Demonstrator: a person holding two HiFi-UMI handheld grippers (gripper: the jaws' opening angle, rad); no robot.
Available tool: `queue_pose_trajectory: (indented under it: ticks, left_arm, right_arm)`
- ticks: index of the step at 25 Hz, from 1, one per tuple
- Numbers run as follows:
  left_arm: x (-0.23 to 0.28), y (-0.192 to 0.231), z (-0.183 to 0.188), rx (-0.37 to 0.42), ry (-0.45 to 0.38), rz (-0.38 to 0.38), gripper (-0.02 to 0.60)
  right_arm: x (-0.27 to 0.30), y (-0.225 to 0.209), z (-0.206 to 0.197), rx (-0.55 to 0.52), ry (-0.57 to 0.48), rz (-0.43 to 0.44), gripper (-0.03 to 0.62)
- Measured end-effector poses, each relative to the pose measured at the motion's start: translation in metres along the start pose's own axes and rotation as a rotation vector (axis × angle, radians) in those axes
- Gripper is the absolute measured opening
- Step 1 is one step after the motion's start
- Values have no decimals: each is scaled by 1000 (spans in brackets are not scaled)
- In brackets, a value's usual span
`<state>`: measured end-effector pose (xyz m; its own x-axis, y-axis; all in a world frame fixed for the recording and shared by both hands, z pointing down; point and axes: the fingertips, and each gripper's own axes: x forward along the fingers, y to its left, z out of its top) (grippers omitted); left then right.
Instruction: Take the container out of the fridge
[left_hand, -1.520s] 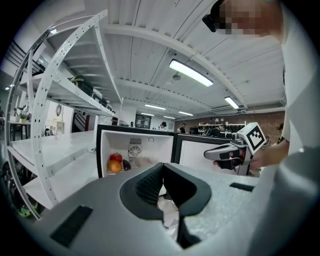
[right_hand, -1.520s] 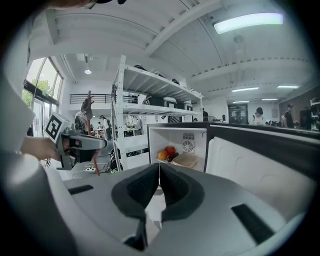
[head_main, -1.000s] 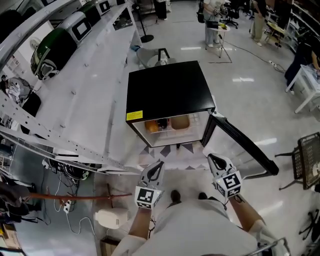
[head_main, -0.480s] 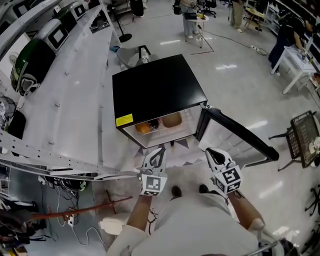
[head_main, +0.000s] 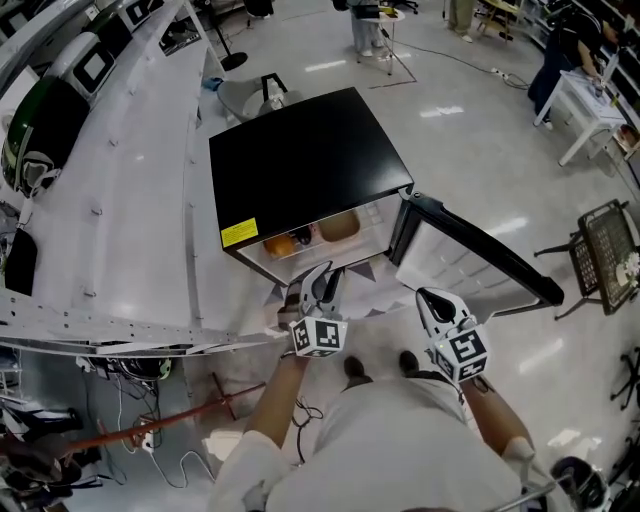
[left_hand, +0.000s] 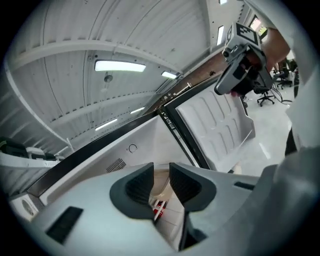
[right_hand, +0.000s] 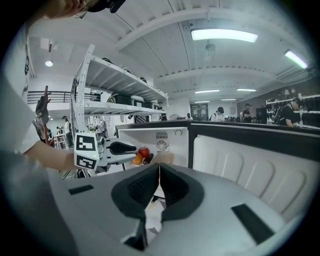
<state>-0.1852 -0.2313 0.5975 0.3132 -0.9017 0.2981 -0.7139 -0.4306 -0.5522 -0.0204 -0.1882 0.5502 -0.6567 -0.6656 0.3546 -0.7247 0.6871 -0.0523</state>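
Note:
A small black fridge (head_main: 310, 160) stands on the floor with its door (head_main: 470, 265) swung open to the right. On its shelf sit a tan container (head_main: 340, 226) and an orange item (head_main: 280, 243). My left gripper (head_main: 322, 275) hovers just before the opening, left of the container; its jaws are opening, with a narrow gap and nothing between them (left_hand: 161, 175). My right gripper (head_main: 432, 300) hangs back near the door's inner side, shut and empty (right_hand: 159, 172). The right gripper view shows the container (right_hand: 162, 158) beyond the left gripper (right_hand: 127, 147).
A long white rack (head_main: 120, 180) with equipment runs along the left of the fridge. Cables (head_main: 130, 420) lie on the floor under it. A black wire basket (head_main: 610, 260) stands at the right. People and chairs are far behind.
My left gripper has moved forward to the fridge opening and its jaws have parted slightly. The head view has shifted closer over the fridge. The right gripper has barely moved.

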Motion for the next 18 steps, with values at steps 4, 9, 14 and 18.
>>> queue_pose_trajectory:
  ticks: [4,9,14,18]
  left_arm:
    - [32,-6,-8,110,29,-7,116]
    - [72,-13,-38,211,107,-30,208]
    - [97,-20,-59,262,163,-43,271]
    - [116,-24,-75,307,205,-61,296]
  right_arm:
    - [0,0,2,-4,-1,-11,11]
    - [0,2,3,-8,6,-22,11]
    - [-5,-3,-2,-2,18,-47,11]
    - [-9,-9,-6,11,27,-72,11]
